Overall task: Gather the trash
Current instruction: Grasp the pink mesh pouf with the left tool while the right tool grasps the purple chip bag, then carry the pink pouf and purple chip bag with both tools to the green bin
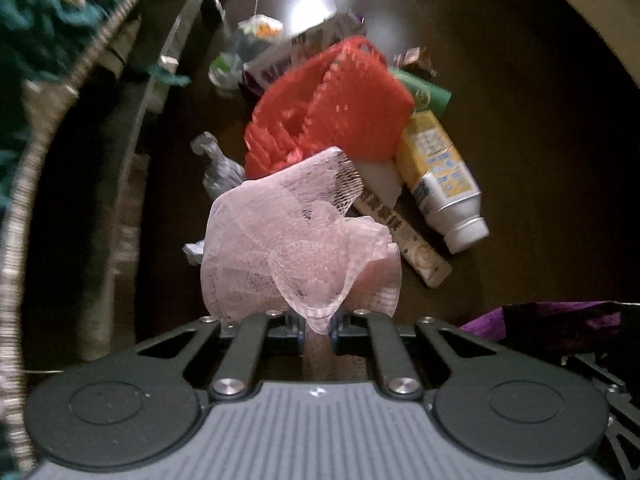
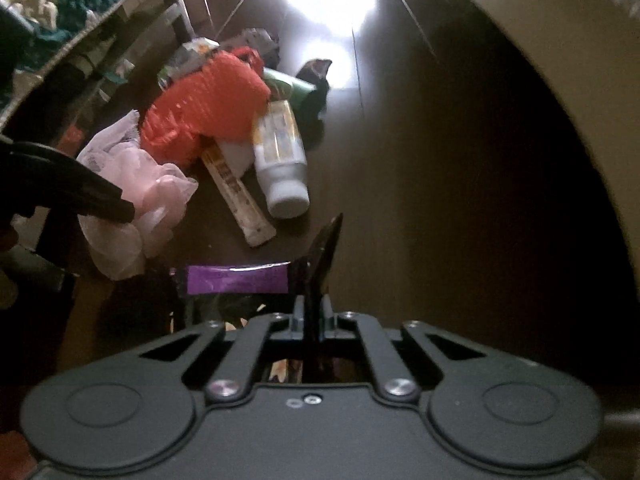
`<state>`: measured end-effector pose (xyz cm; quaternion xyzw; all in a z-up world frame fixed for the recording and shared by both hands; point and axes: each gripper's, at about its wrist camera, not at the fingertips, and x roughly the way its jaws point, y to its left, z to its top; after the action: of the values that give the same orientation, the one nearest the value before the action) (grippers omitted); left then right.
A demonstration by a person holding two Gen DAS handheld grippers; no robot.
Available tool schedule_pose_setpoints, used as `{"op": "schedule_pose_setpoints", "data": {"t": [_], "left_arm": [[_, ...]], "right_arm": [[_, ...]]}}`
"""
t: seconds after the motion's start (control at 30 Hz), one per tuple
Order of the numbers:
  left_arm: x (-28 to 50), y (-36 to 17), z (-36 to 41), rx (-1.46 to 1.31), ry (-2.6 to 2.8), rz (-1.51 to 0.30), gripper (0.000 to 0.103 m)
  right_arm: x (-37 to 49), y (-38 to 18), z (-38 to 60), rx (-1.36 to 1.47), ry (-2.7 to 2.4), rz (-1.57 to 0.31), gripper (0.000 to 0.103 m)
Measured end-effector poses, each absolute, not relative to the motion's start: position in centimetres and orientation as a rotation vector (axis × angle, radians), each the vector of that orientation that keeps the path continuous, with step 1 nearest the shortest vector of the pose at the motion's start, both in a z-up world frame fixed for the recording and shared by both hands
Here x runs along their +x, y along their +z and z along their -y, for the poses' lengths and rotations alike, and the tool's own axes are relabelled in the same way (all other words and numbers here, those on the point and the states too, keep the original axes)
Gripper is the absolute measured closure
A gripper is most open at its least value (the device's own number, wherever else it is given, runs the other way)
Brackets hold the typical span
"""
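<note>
My left gripper (image 1: 318, 330) is shut on a pink mesh net (image 1: 296, 248) and holds it above the dark floor; the net also shows in the right wrist view (image 2: 136, 200), with the left gripper's fingers (image 2: 120, 208) on it. My right gripper (image 2: 314, 312) is shut on a black bag with a purple band (image 2: 236, 280). A pile of trash lies ahead: an orange mesh bag (image 1: 336, 108), a yellow and white bottle (image 1: 440, 176), a long cream tube (image 1: 404, 240) and a green can (image 1: 424, 92).
A crumpled foil piece (image 1: 218, 168), a purple and white box (image 1: 296, 52) and plastic wrappers (image 1: 256, 28) lie behind the pile. A teal and cream knitted cloth (image 1: 44, 28) hangs over furniture on the left. A pale curved edge (image 1: 592, 12) is at the right.
</note>
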<state>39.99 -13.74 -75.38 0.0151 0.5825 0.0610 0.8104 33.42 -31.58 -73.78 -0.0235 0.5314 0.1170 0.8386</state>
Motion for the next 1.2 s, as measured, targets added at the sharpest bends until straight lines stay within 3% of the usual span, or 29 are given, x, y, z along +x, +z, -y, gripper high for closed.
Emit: {"op": "schedule_pose_setpoints", "data": {"t": [0.27, 0.57, 0.93, 1.2], "left_arm": [[37.4, -64.0, 14.8, 0.027, 0.075, -1.221, 0.093], [34.6, -46.6, 14.4, -0.01, 0.025, -1.198, 0.093], [33.3, -25.2, 7.8, -0.044, 0.062, -1.082, 0.093], [30.9, -13.3, 0.8, -0.079, 0.132, -0.989, 0.093]], "right_arm": [[32.4, -63.3, 32.3, -0.072, 0.189, -1.083, 0.1], [31.7, -45.8, 32.5, -0.027, 0.215, -1.005, 0.1], [32.8, -23.7, 27.8, -0.051, 0.335, -0.876, 0.1], [33.8, -12.5, 21.6, -0.044, 0.455, -0.784, 0.1]]}}
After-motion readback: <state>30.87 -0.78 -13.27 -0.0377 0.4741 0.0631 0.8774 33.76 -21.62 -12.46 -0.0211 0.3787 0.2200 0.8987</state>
